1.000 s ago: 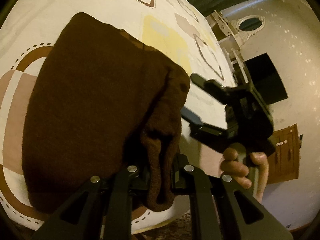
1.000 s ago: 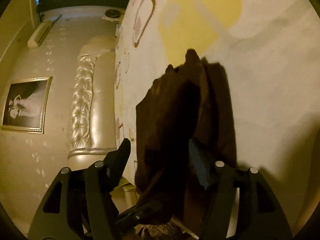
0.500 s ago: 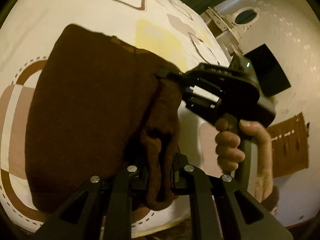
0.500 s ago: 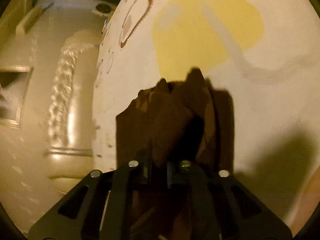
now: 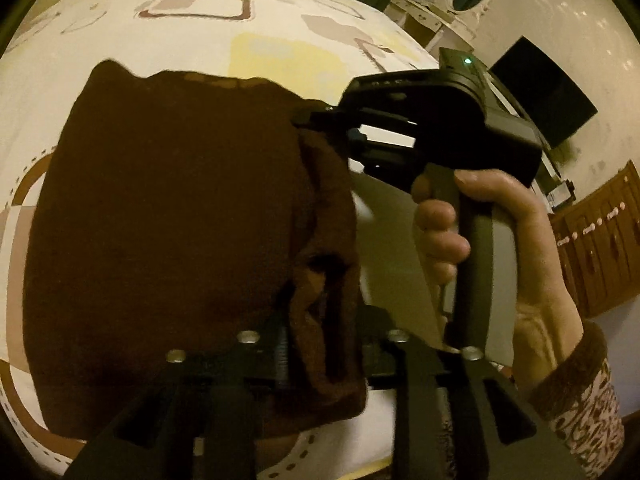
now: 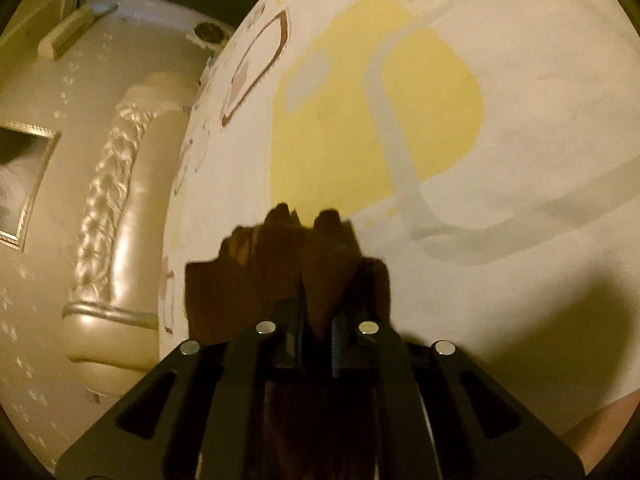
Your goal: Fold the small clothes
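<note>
The left gripper (image 5: 320, 354) is opening around the brown cloth's (image 5: 168, 220) bunched edge. The right gripper (image 6: 318, 330) pinches another cloth edge on the bed (image 6: 500, 152).

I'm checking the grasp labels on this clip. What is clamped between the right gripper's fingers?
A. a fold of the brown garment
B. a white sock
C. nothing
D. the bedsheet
A: in the right wrist view, the right gripper pinches bunched cloth of the brown garment.
</note>
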A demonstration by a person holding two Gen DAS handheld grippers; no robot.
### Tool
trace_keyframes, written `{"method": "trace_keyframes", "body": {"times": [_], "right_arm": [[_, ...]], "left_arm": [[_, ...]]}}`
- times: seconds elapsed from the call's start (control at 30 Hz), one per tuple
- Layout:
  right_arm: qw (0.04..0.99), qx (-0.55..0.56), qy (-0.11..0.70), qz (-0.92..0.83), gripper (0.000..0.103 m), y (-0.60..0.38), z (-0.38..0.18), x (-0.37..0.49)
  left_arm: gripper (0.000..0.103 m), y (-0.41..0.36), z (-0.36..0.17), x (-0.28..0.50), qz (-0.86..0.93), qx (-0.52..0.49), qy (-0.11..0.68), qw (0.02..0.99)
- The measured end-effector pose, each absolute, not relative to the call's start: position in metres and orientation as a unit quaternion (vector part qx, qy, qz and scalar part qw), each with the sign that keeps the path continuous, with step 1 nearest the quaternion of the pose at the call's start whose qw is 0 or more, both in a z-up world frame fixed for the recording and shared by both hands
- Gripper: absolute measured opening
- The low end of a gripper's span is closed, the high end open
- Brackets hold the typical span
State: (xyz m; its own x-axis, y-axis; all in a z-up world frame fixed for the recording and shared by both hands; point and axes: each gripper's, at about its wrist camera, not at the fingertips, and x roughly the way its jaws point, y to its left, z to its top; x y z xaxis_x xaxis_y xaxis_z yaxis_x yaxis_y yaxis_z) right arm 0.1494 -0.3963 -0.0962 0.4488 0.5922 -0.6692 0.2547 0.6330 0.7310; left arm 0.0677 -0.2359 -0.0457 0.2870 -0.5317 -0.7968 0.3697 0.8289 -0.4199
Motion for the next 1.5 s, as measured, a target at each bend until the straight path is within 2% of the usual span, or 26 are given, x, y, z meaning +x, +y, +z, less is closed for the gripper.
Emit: {"method": "trace_keyframes", "body": {"times": [0.13,0.23,0.27,0.3,0.63,0.77,1.0,1.1,1.17,1.27,1.33,1.43,1.5], "right_arm": [[0.749,0.415,0.505,0.111,0.019,-0.4,-0.091,0.137],[0.76,0.404,0.501,0.091,0.038,-0.406,-0.081,0.119],[0.765,0.398,0.5,0.08,0.048,-0.408,-0.079,0.112],[0.767,0.397,0.498,0.076,0.05,-0.41,-0.076,0.105],[0.747,0.444,0.49,0.073,0.059,-0.411,-0.078,0.031],[0.734,0.461,0.493,0.075,0.063,-0.408,-0.082,0.009],[0.716,0.478,0.502,0.083,0.064,-0.39,-0.083,-0.018],[0.709,0.483,0.506,0.092,0.064,-0.382,-0.087,-0.027],[0.712,0.479,0.504,0.097,0.064,-0.377,-0.09,-0.033],[0.715,0.479,0.5,0.097,0.064,-0.374,-0.089,-0.037],[0.712,0.482,0.501,0.098,0.064,-0.371,-0.089,-0.037],[0.713,0.48,0.501,0.098,0.065,-0.371,-0.089,-0.037],[0.712,0.483,0.501,0.098,0.065,-0.37,-0.09,-0.037]], "left_arm": [[0.05,-0.24,-0.043,0.06,-0.285,-0.064,0.52,0.803],[0.053,-0.242,-0.043,0.056,-0.286,-0.049,0.513,0.808],[0.054,-0.244,-0.043,0.054,-0.285,-0.044,0.512,0.809],[0.054,-0.244,-0.042,0.052,-0.286,-0.041,0.51,0.81],[0.055,-0.241,-0.035,0.023,-0.303,-0.013,0.491,0.817],[0.06,-0.228,-0.037,0.008,-0.309,0.0,0.49,0.815],[0.06,-0.157,-0.033,-0.012,-0.298,-0.039,0.455,0.838],[0.06,-0.106,-0.042,0.0,-0.275,-0.108,0.46,0.837],[0.061,-0.072,-0.056,0.019,-0.27,-0.191,0.491,0.806],[0.064,-0.047,-0.075,0.04,-0.286,-0.304,0.527,0.741],[0.064,-0.039,-0.08,0.045,-0.283,-0.339,0.523,0.729],[0.064,-0.043,-0.075,0.036,-0.279,-0.315,0.506,0.753],[0.064,-0.058,-0.066,0.028,-0.27,-0.241,0.493,0.791]]}}
